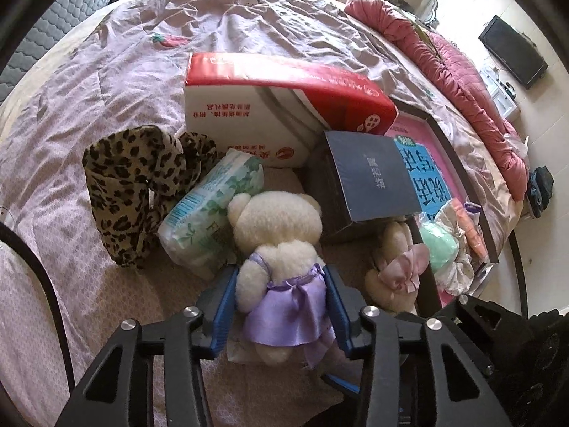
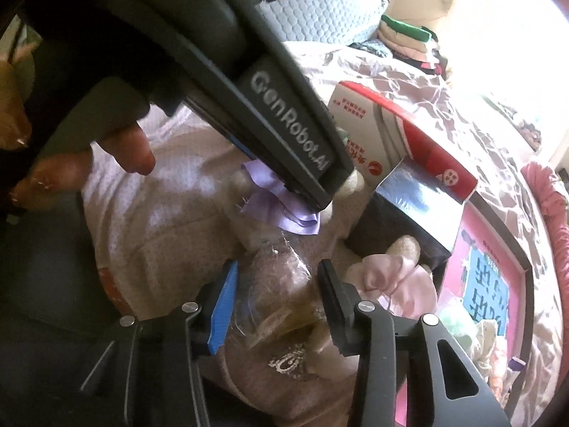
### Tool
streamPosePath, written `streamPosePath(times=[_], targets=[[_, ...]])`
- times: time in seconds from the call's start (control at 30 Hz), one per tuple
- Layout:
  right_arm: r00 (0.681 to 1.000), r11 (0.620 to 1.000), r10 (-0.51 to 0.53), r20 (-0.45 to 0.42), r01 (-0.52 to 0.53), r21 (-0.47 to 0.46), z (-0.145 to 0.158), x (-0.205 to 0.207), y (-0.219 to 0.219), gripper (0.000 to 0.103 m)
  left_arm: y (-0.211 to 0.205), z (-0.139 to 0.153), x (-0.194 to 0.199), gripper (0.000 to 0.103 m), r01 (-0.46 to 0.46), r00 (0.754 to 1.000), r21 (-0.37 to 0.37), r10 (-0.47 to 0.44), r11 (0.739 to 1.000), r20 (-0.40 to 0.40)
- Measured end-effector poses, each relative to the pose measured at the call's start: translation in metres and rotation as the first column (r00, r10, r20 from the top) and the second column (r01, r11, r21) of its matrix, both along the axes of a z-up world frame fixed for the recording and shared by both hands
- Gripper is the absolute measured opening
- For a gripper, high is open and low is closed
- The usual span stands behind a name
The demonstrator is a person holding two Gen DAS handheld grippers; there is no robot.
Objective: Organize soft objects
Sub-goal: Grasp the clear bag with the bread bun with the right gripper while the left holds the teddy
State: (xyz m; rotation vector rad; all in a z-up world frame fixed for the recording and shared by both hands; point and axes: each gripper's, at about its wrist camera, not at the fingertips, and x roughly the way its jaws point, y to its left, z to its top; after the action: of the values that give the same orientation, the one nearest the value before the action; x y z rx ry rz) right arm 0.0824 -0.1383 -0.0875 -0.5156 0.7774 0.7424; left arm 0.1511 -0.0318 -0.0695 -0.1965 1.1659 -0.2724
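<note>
On the rumpled bedspread (image 1: 106, 71), left gripper (image 1: 281, 277) clasps a fluffy satin-skirted bear (image 1: 281, 249); right gripper (image 2: 277, 284) clasps crinkly film (image 2: 281, 284).

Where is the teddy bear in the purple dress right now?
In the left wrist view, the teddy bear in the purple dress stands low in the middle, between the left tool's fingers, just right of the green tissue pack and left of the dark blue box.
</note>
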Motion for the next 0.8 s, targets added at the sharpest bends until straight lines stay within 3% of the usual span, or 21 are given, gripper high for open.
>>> streamPosePath(times=[0.07,0.23,0.67,0.8], targets=[[1.0,1.0,-0.005,0.009,0.005,0.02,0.006,-0.003,-0.003,0.041,0.003,0.006,-0.001,0.046,-0.005,1.0,-0.008,0.005,1.0,0.019],[1.0,0.998,-0.027,0.006,0.026,0.054,0.015,0.004,-0.012,0.04,0.012,0.024,-0.003,0.046,-0.028,0.997,-0.049,0.031,0.998,0.075],[1.0,1.0,-0.006,-0.03,0.005,-0.017,-0.005,0.0,0.015,0.041,0.012,0.025,-0.002,0.046,-0.028,0.997,-0.07,0.033,0.997,0.073],[1.0,1.0,-0.015,-0.02,0.015,0.025,0.003,-0.006,0.014,0.032,0.012,0.03,-0.003,0.046,-0.031,0.996,-0.077,0.038,0.997,0.086]])
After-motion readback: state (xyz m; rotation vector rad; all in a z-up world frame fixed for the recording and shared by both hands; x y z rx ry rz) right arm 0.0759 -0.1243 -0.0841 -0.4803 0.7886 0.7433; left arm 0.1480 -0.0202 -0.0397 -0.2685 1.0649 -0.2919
